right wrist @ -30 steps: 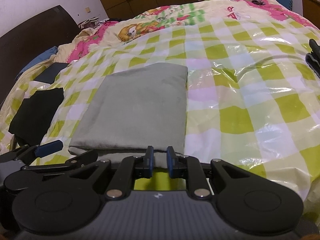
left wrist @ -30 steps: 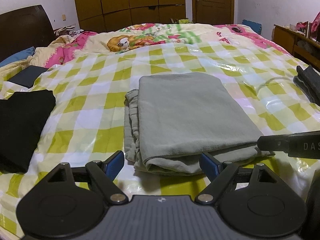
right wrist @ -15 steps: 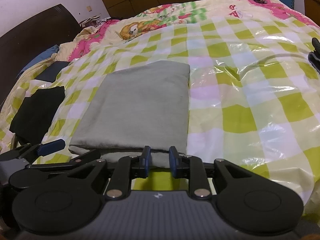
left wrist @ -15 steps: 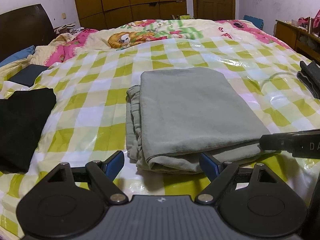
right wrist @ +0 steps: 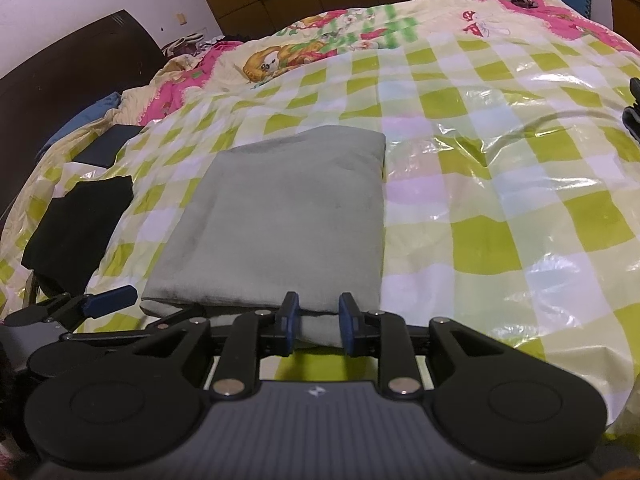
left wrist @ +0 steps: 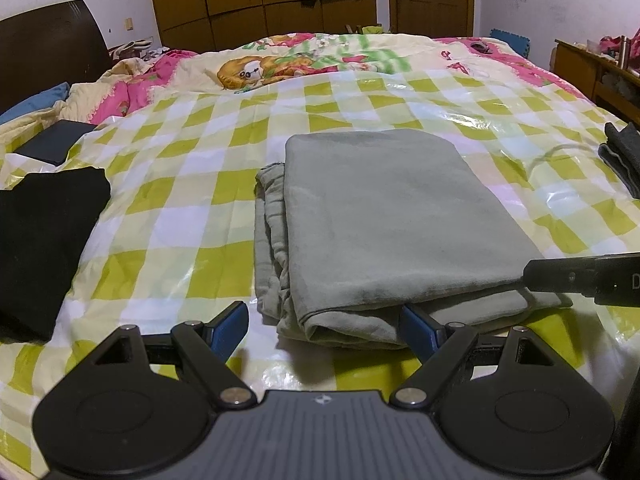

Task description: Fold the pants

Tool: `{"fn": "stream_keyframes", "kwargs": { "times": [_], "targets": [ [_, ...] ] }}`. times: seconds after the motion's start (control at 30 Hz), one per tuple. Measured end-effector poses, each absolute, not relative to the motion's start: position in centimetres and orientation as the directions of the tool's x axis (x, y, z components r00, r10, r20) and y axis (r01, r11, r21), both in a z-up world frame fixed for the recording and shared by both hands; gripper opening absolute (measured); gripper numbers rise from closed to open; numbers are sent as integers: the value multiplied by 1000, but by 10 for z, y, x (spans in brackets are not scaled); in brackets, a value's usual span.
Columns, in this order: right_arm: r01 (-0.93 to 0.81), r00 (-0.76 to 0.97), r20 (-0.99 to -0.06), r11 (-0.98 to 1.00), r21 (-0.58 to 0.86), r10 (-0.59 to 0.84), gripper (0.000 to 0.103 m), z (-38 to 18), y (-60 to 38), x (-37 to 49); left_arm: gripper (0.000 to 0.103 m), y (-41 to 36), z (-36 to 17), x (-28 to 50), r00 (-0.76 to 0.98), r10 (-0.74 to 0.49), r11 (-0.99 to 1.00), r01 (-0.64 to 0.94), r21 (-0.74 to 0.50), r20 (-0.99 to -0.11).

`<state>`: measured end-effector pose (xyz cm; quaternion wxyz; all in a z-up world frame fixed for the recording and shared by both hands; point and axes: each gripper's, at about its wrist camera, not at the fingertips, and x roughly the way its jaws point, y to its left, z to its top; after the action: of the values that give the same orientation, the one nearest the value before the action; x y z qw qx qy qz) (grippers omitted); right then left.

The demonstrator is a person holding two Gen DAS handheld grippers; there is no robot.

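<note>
The grey pants (left wrist: 384, 224) lie folded into a thick rectangle on the checked plastic sheet (left wrist: 180, 232) over the bed; they also show in the right wrist view (right wrist: 288, 232). My left gripper (left wrist: 322, 326) is open and empty, its blue-tipped fingers either side of the pants' near left corner. My right gripper (right wrist: 318, 320) is open by a narrow gap at the near edge of the pants, with the lower fold between its fingers. The right gripper's finger (left wrist: 576, 276) shows at the pants' near right corner in the left wrist view.
A folded black garment (left wrist: 40, 236) lies to the left of the pants, with a dark flat pad (left wrist: 52, 144) beyond it. A dark folded cloth (left wrist: 624, 152) lies at the right edge. A cartoon quilt (left wrist: 304, 60) and a dark headboard (left wrist: 44, 44) are further back.
My right gripper's fingers have opened from nearly shut to a narrow gap. Both grippers have drawn back slightly from the pants. The pants have stayed put.
</note>
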<state>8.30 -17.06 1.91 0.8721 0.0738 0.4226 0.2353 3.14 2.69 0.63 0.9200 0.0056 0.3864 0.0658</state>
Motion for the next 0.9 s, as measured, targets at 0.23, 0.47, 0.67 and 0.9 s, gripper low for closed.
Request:
{"fn": "stream_keyframes", "kwargs": {
  "times": [0.23,0.47,0.67,0.9],
  "targets": [
    [-349,533,-700,877,330,475,24,20,-170,83,95,28,7,32,695,126,991,-118,61,-708],
    [-335,540,-692,877,345,479,24,20,-173,88,95,38,18,30,726,119,990,-136,29,-678],
    [-321,563,-663,870,373,493,26,29,-181,102,95,44,38,36,761,104,993,-119,20,-640],
    [-335,581,-622,851,405,525,40,36,-187,122,98,56,53,39,783,99,993,-115,13,-614]
  ]
}}
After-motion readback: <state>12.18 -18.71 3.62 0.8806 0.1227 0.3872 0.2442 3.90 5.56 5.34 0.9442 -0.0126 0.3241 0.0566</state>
